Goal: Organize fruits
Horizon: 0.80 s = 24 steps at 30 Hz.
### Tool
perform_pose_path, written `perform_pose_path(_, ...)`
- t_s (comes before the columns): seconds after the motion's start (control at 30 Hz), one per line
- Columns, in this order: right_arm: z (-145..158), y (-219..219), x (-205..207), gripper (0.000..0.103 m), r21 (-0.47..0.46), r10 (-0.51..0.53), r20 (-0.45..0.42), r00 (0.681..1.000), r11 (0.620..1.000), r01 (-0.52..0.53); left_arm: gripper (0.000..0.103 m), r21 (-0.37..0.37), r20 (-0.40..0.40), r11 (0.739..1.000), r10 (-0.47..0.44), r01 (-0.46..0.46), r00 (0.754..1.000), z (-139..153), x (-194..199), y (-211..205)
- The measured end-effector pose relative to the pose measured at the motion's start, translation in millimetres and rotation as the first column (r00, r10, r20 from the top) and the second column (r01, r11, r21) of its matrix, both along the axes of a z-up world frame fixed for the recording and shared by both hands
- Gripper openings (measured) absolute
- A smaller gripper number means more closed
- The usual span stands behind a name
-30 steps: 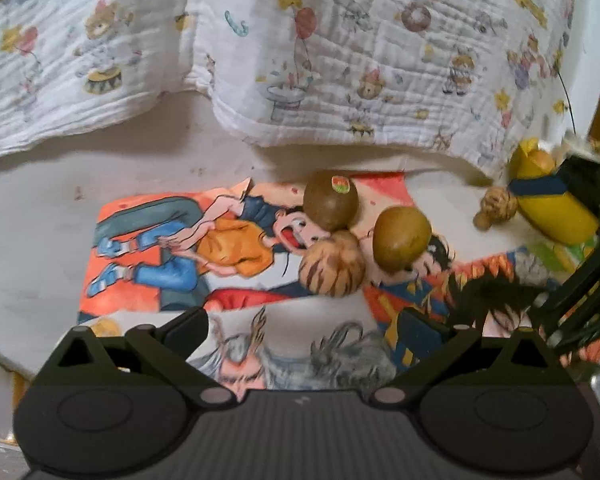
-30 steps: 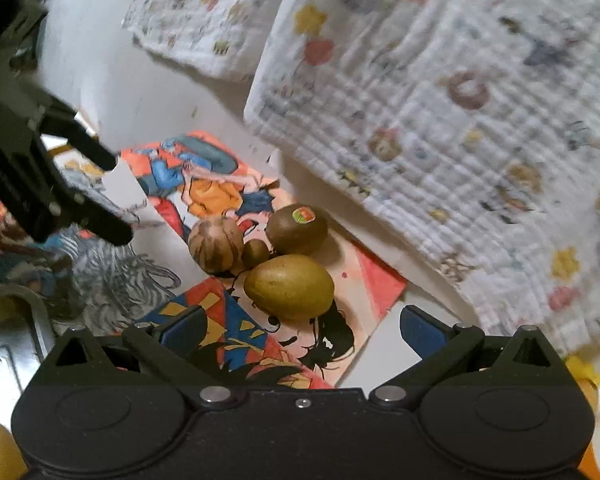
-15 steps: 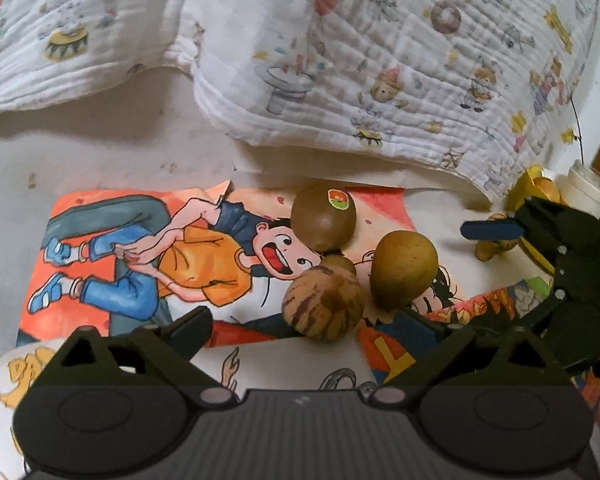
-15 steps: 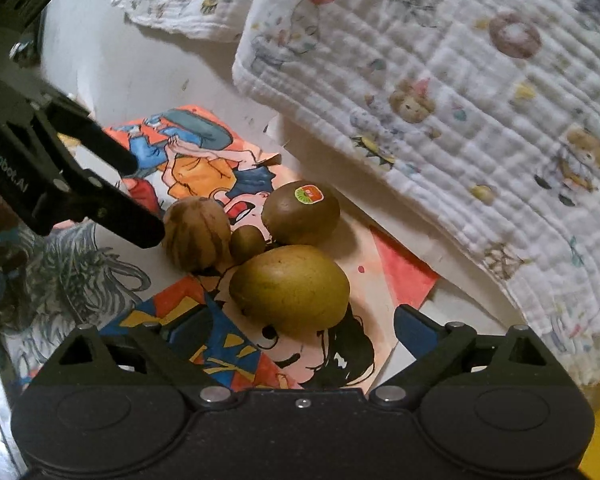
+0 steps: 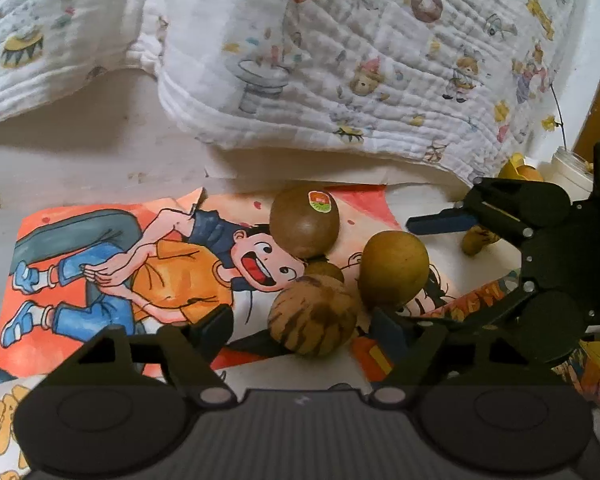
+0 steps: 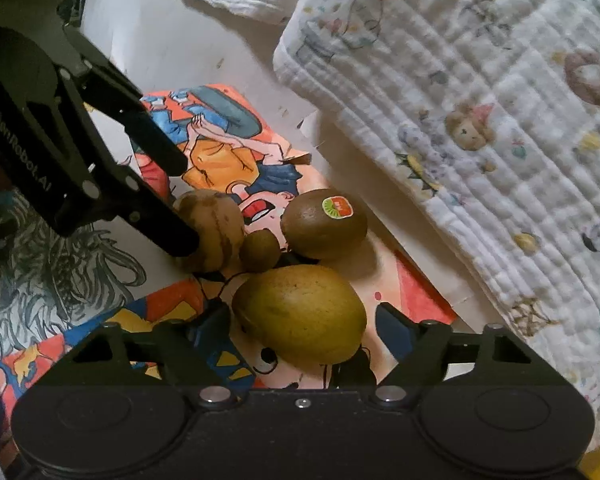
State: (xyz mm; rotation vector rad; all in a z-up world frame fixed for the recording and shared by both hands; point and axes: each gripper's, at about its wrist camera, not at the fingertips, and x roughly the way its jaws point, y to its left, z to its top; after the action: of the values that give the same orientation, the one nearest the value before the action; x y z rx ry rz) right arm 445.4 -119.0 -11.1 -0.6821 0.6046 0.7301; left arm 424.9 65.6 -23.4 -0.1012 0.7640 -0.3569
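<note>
Right wrist view: right gripper (image 6: 302,326) narrowing, straddling yellow-green fruit (image 6: 300,314), pads apart; centre, then squeeze gently. Left gripper (image 5: 304,330) likewise closing around striped fruit (image 5: 312,314).

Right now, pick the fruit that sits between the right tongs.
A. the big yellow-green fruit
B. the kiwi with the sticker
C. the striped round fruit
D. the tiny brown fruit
A: in the right wrist view the big yellow-green fruit lies between the fingers of the right tongs; the kiwi with the sticker lies beyond them.
</note>
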Motion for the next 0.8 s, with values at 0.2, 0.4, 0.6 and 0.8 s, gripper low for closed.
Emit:
perform_pose_path(0.2,-3,1,3,0.076,-0.005,0.025,0.008,1.0,1.0,-0.025,0.066,-0.006,-0.012,1.0,-0.013,0.013,1.0,-3,6,0)
perform_pose_path(0.4,-4,1,8,0.076,0.006,0.04,0.001,0.999,0.999,-0.04,0.063,-0.022,-0.021,0.999,-0.026,0.025,0.999,-6,12,-2)
perform_pose_path(0.6,-5,0,13,0.073,0.034,0.035,-0.016,0.999,0.999,-0.034,0.058,-0.039,-0.026,0.999,-0.029,0.028,0.999,-7,13,-3)
perform_pose_path(0.8,-6,-2,12,0.071,0.062,-0.007,-0.012,1.0,0.998,0.008,0.057,-0.051,-0.027,0.999,-0.016,0.015,1.0,-7,13,-2)
